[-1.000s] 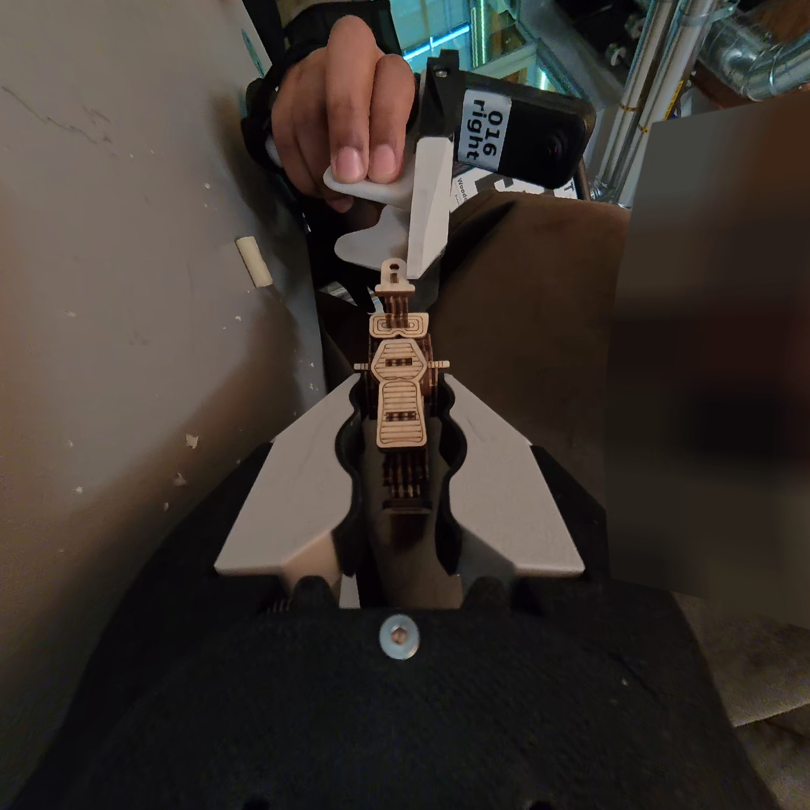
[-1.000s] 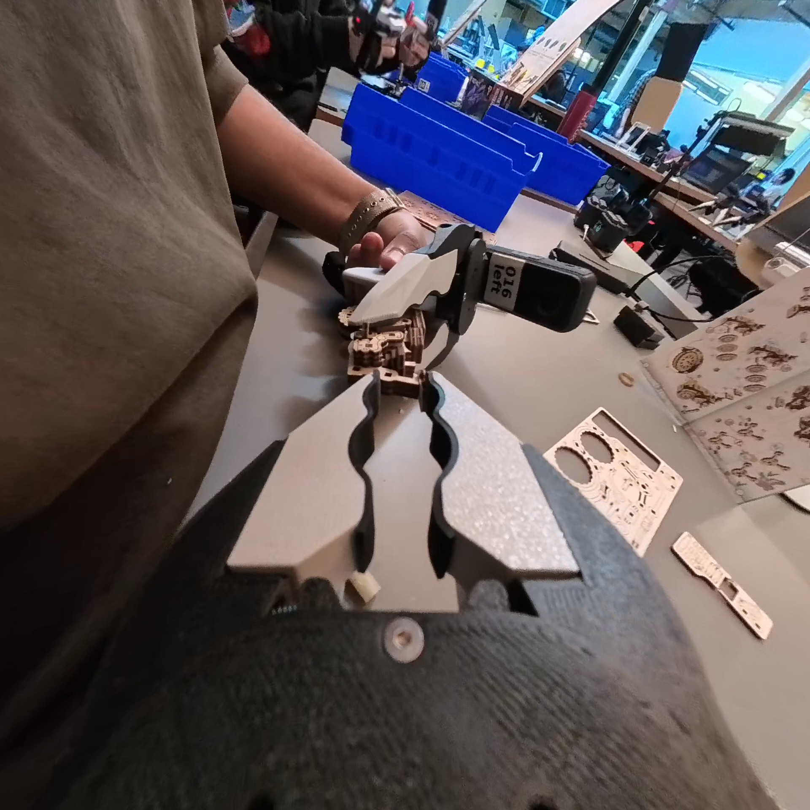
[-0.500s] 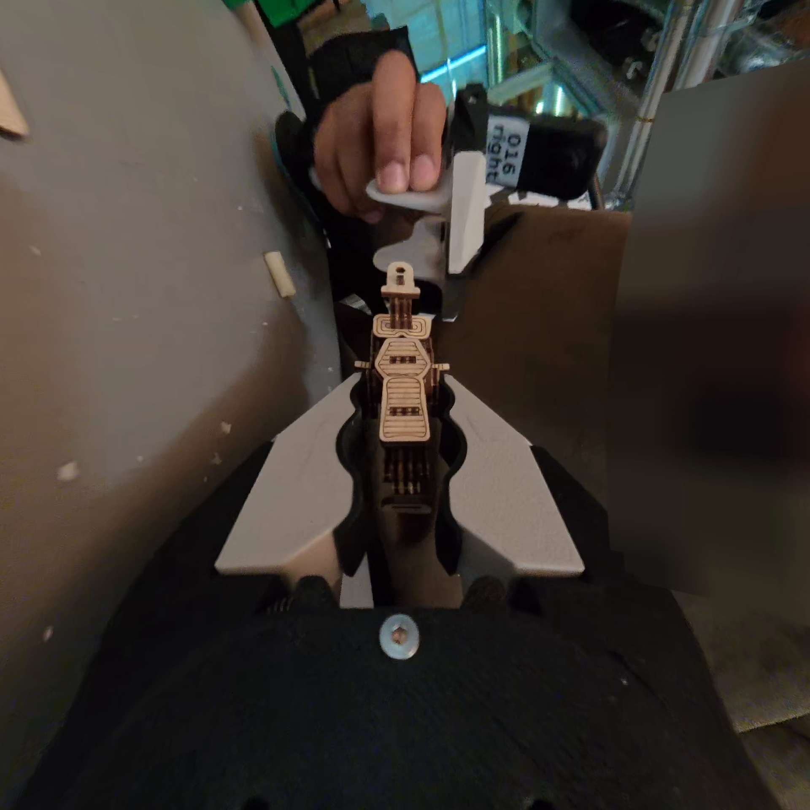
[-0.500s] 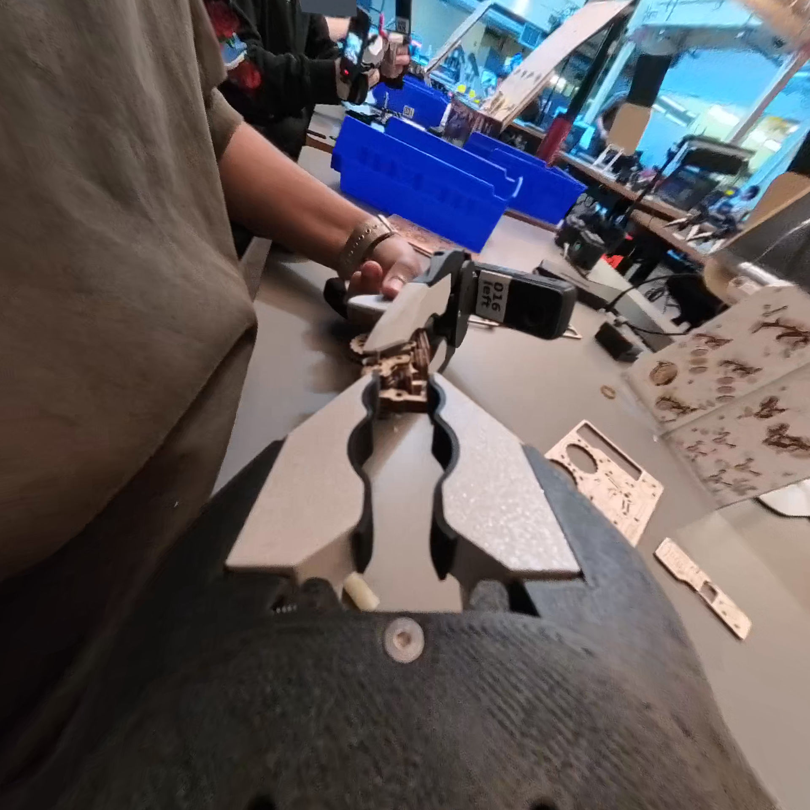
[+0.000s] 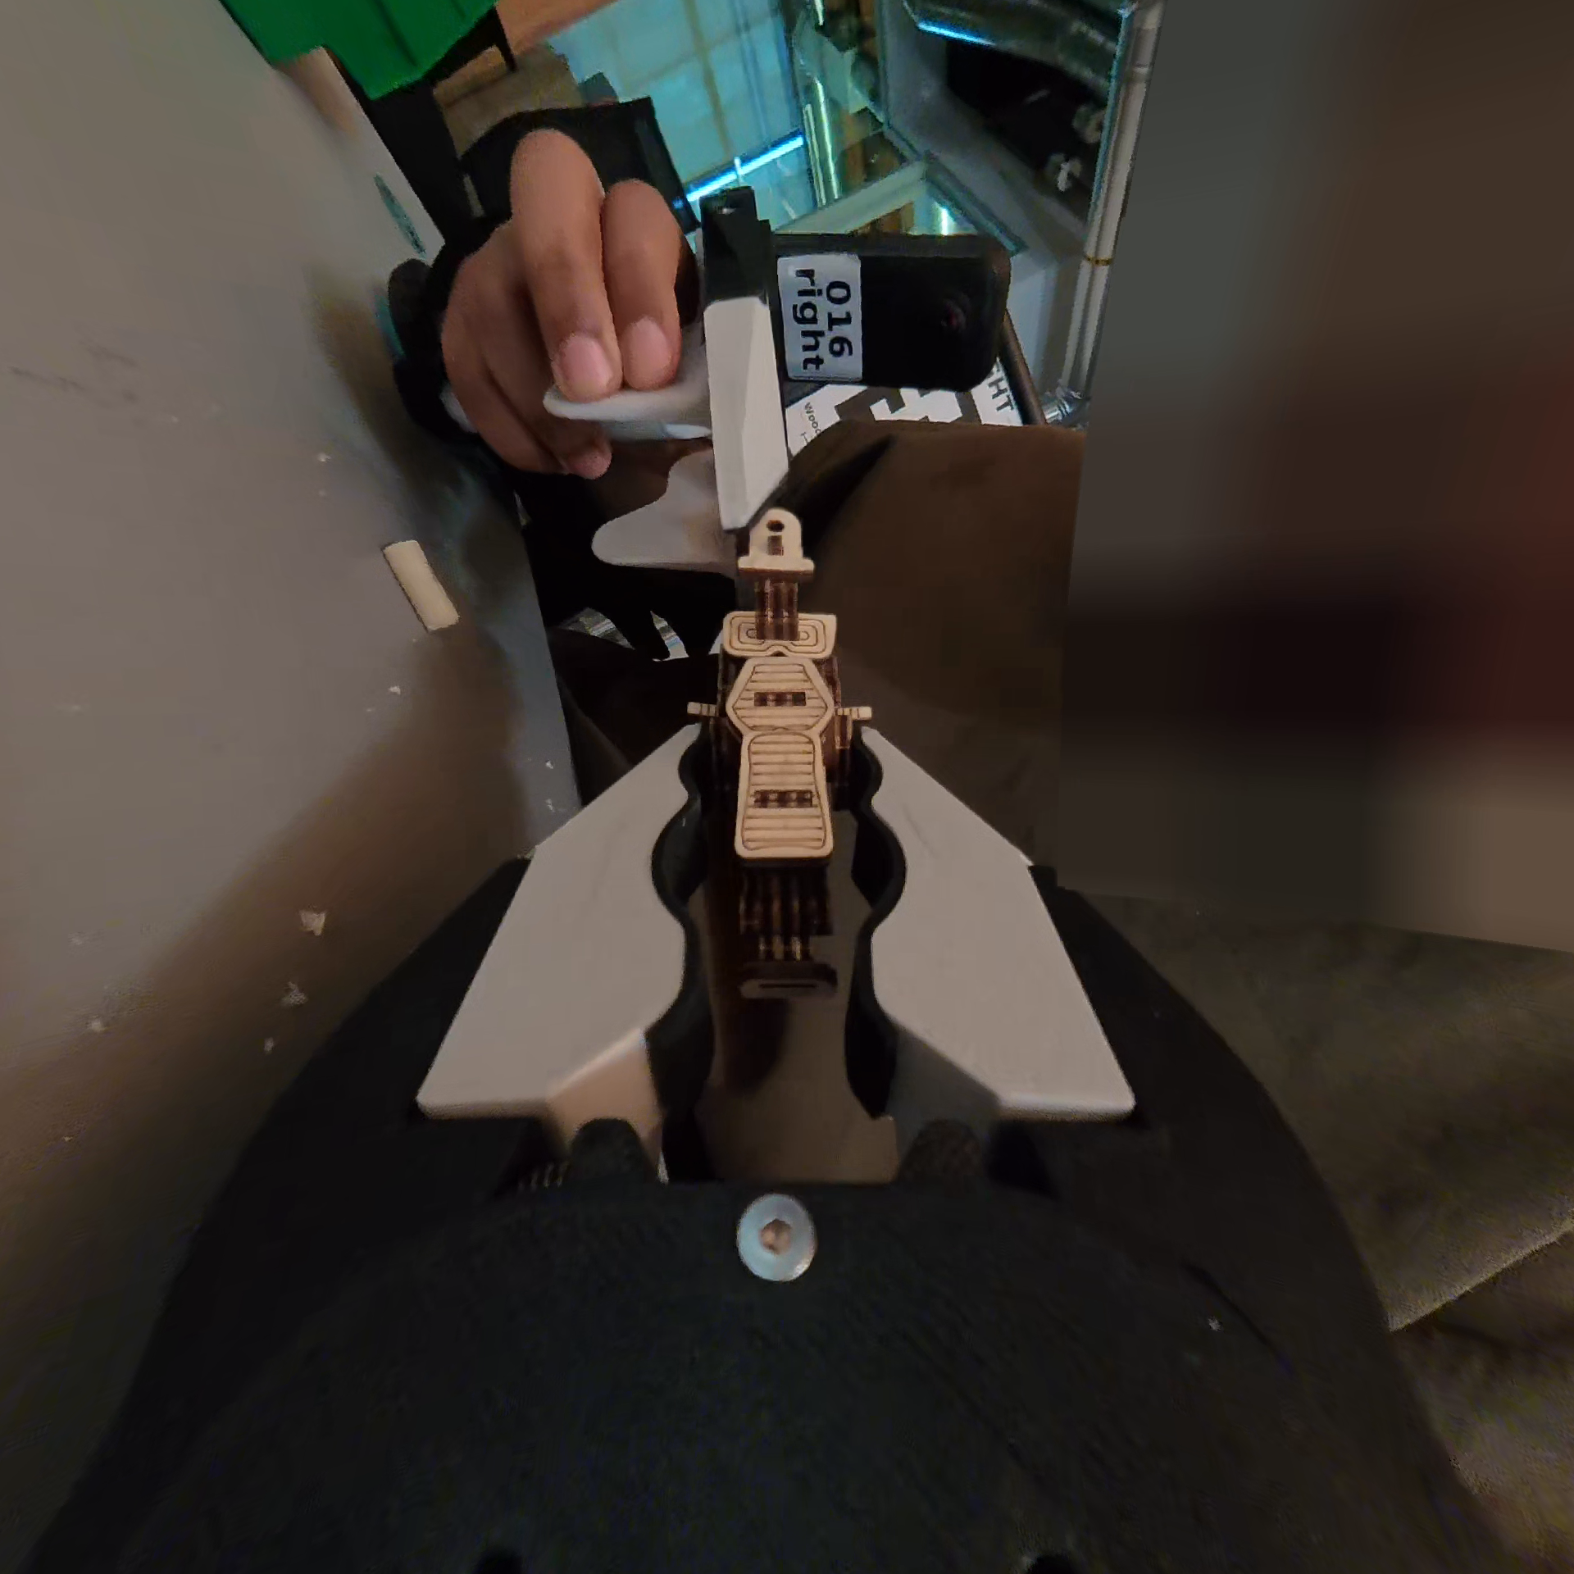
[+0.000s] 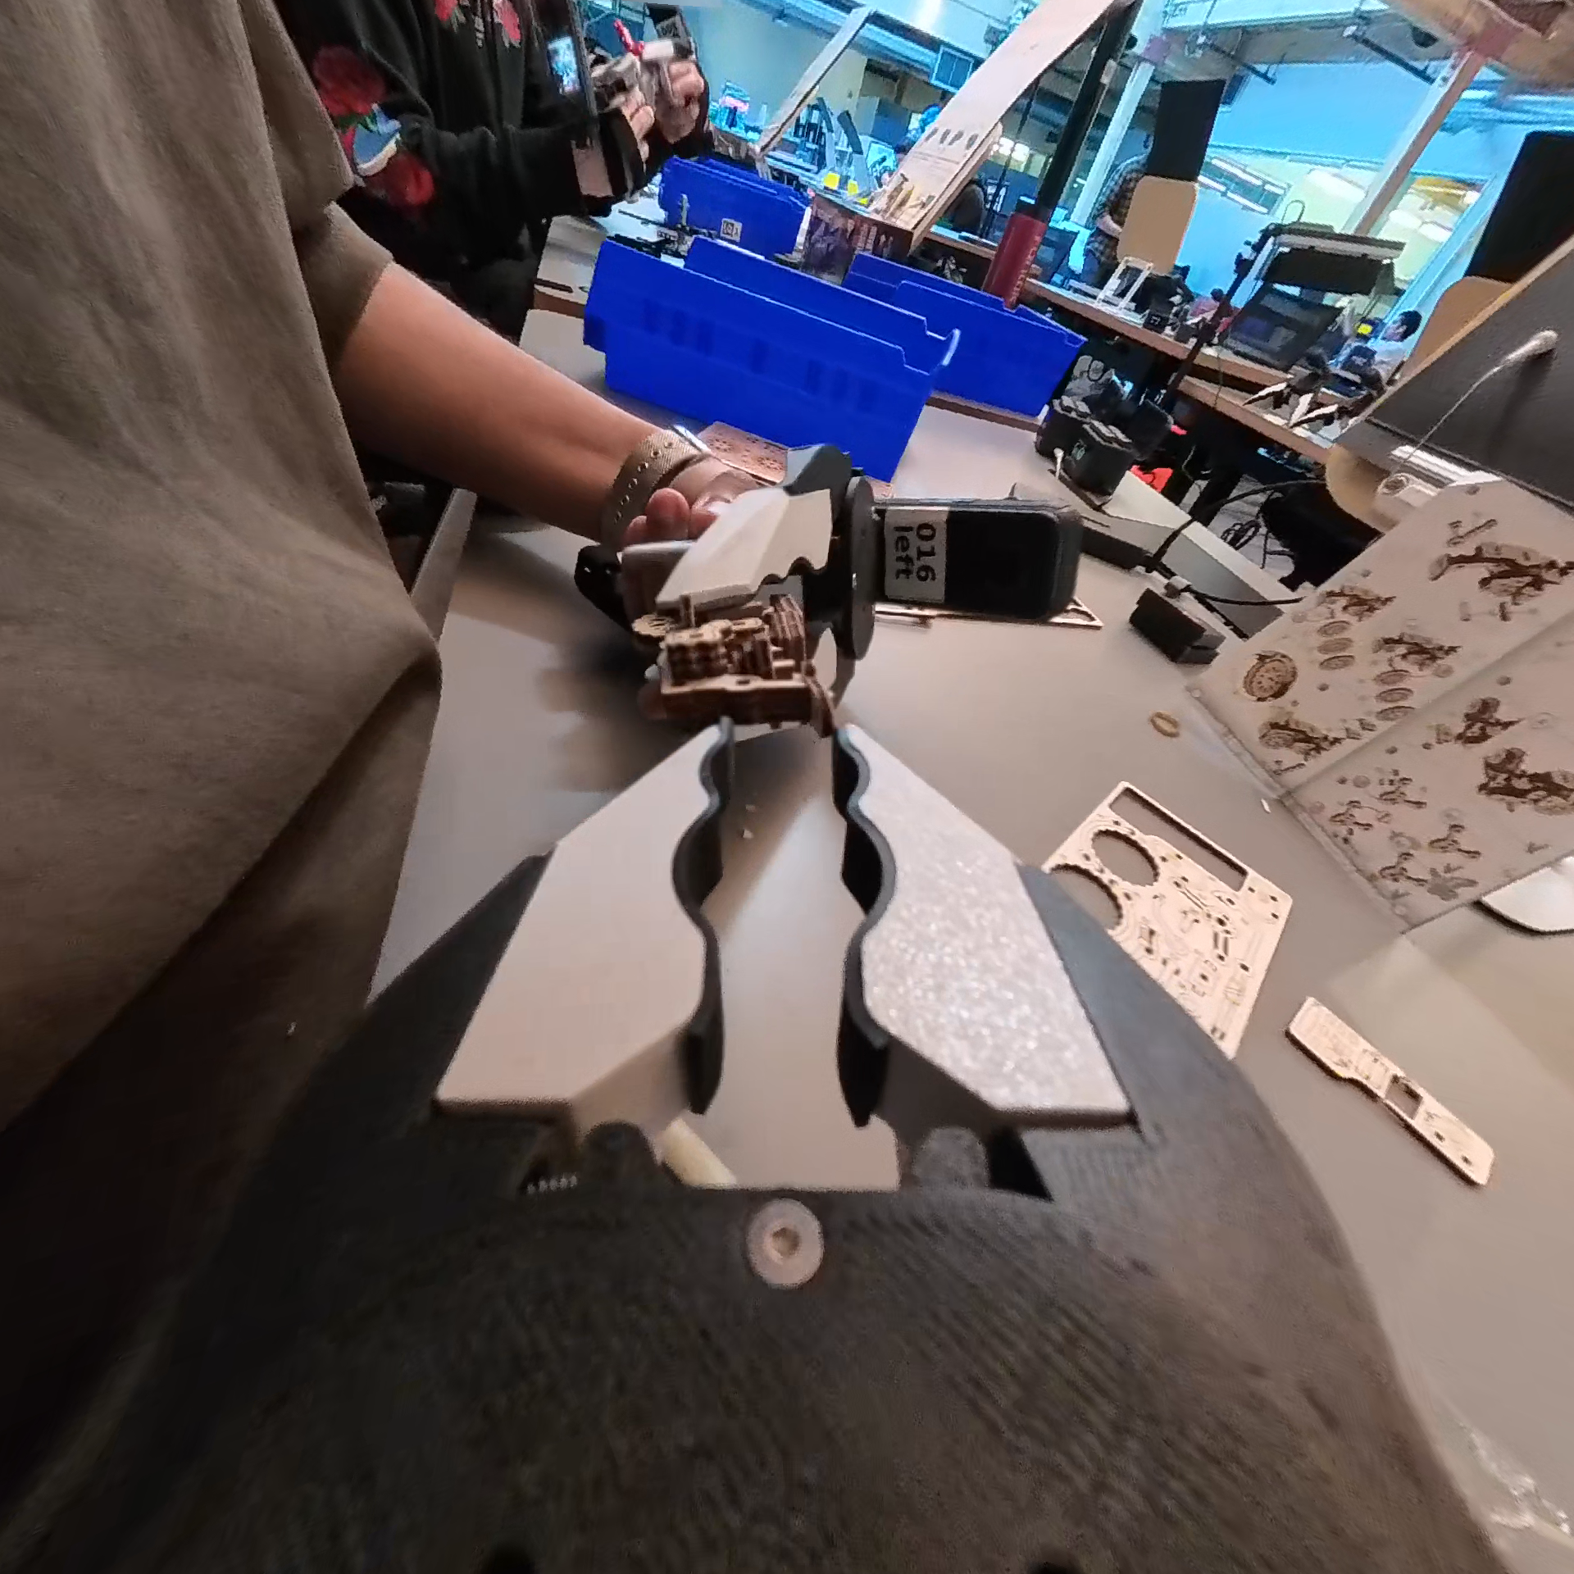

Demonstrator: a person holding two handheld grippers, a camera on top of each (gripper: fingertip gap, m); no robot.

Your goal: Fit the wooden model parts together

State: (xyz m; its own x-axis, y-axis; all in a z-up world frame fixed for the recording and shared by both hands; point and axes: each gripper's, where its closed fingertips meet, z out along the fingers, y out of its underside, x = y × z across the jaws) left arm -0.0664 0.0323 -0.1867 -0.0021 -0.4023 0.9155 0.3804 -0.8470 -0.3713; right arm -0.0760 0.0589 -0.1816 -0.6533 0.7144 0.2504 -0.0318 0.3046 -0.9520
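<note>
Centrally in the left wrist view, a wooden model (image 5: 782, 766) is clenched between the jaws of the left gripper (image 5: 779, 749), its slatted top plate facing the camera and a small eyelet tab sticking out past the fingertips. The model is held above the grey counter (image 5: 170, 681), clear of its surface. In the right wrist view the same model (image 6: 732, 664) is seen from the side as a stack of layered brown pieces, gripped by the left gripper (image 6: 724, 596).

The right gripper (image 6: 779, 741) is brought close to the model's near end, its jaws released with a plain gap between them; nothing is held there. A thin pin appears to stand at the left fingertip, though what it belongs to cannot be told. From the left wrist view the right gripper (image 5: 707, 511) is seen just beyond the eyelet tab, carried by a hand (image 5: 554, 341).

On the counter to the right a punched-out wooden sheet (image 6: 1175, 903) is lying flat, with a narrow wooden strip (image 6: 1388, 1090) nearer the edge. Printed part sheets (image 6: 1431, 681) are propped beyond them. Blue bins (image 6: 766, 349) are set farther back. A small pale peg (image 5: 419, 585) is lying on the counter.
</note>
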